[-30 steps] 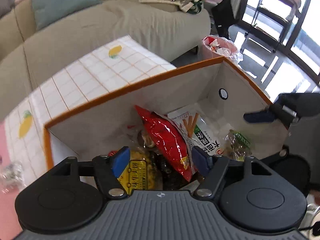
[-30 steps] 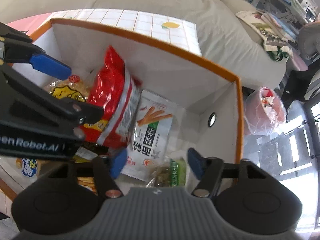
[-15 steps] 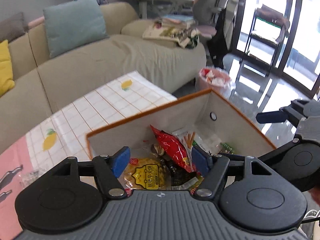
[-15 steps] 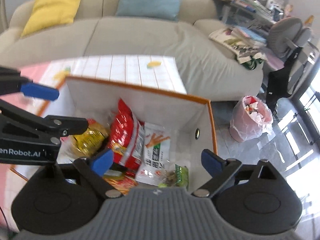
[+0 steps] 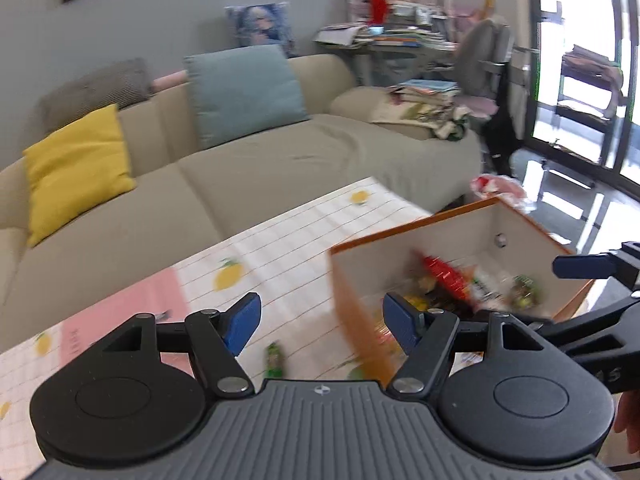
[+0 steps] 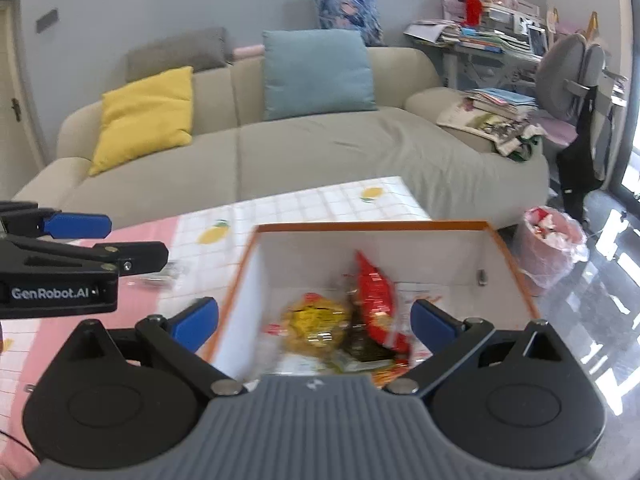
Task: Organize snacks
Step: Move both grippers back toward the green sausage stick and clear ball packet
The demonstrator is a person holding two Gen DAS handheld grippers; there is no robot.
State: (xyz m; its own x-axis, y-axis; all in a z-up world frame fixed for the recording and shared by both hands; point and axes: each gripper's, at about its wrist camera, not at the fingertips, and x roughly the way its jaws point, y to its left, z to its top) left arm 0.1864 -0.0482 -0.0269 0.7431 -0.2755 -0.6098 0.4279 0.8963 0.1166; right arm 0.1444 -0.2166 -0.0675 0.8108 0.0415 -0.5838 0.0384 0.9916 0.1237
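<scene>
Snack box (image 6: 508, 248) below empty opening right claw (image 6: 314, 320)

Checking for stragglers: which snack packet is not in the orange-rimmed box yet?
The small green packet lying on the checked tablecloth, left of the box. The red bag and yellow bag sit inside it.

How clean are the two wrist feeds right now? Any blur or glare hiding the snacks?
Left wrist view: motion blur smears the orange-rimmed box and its snacks; window blown out at right. Right wrist view: yellow packet and red packet soft, labels unreadable; glare on the floor at right. Fisheye bends both edges.
</scene>
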